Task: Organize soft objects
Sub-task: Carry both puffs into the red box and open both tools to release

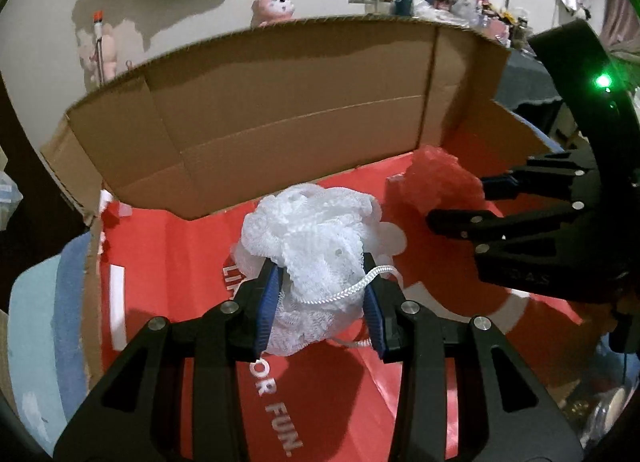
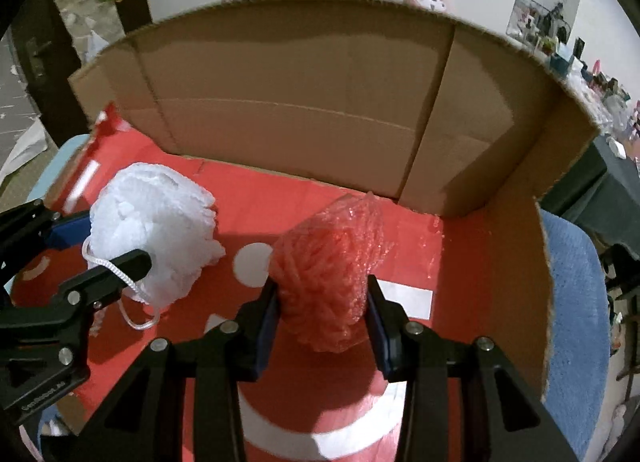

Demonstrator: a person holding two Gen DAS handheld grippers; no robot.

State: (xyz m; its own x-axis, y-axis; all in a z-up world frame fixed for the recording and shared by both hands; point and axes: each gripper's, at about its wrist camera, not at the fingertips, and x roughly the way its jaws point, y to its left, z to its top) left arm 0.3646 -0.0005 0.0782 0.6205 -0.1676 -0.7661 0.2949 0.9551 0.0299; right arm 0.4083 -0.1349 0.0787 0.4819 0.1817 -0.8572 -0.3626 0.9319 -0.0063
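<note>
Left gripper (image 1: 320, 298): clamped on white mesh bath pouf (image 1: 308, 238); blue pads pressed into its lower half, centre of the left wrist frame.
Right gripper (image 2: 322, 314): clamped on red mesh bath pouf (image 2: 328, 274), centre of the right wrist frame; pads bite the near end, the rest bulges forward.
Location: both poufs held over red printed inner floor (image 2: 280, 198) of open brown cardboard box (image 2: 304, 102); white pouf at left, red pouf at right in the right wrist frame, apart. Contact with floor: cannot tell.
White cord loop (image 1: 352, 290): crosses one pad of the left gripper, hangs loose below.
Handling, judged: very light, soft, springy netting; squashes under pads, no breakage risk; likely rebounds and rolls a little on release.
Grip point, judged: through the dense gathered core, not outer frills, which would tear free or slip.
Snag risk, judged: cord may catch on a finger at opening.
Surroundings: pink plush toy (image 1: 276, 6) beyond box wall, upper frame.
</note>
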